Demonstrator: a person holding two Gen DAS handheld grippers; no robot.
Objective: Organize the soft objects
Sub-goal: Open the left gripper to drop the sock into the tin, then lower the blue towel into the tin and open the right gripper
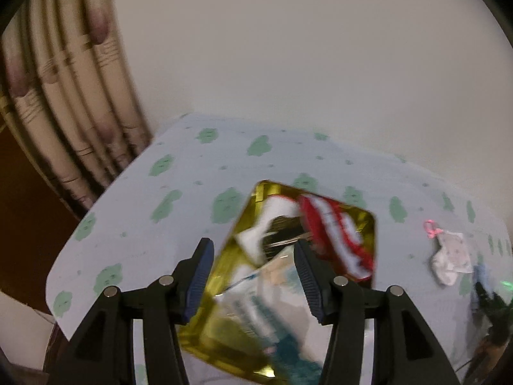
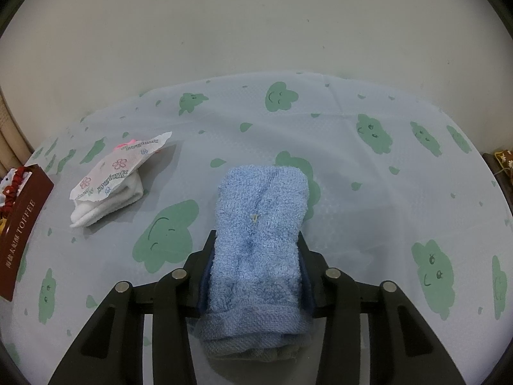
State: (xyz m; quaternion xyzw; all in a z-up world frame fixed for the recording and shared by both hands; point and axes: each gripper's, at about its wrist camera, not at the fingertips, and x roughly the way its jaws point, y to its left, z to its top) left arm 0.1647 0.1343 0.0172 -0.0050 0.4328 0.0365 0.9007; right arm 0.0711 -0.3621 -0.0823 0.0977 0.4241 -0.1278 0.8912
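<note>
In the right wrist view my right gripper (image 2: 255,240) is shut on a folded light blue towel (image 2: 261,224), whose far end rests on the cloud-print tablecloth (image 2: 368,192). A white folded sock with a flower-print paper label (image 2: 112,173) lies to the left. A dark red toffee box (image 2: 22,221) stands at the far left with a red scrunchie in it. In the left wrist view my left gripper (image 1: 253,250) is open over the gold-lined box (image 1: 256,314), which holds a red and white scrunchie (image 1: 336,234) and white and teal fabric. The view is blurred.
A cream wall stands behind the table. A striped curtain (image 1: 64,102) hangs at the left. The table's left edge (image 1: 105,192) drops off to a brown floor. The white sock (image 1: 450,256) shows at the right in the left wrist view, with dark clutter beyond it.
</note>
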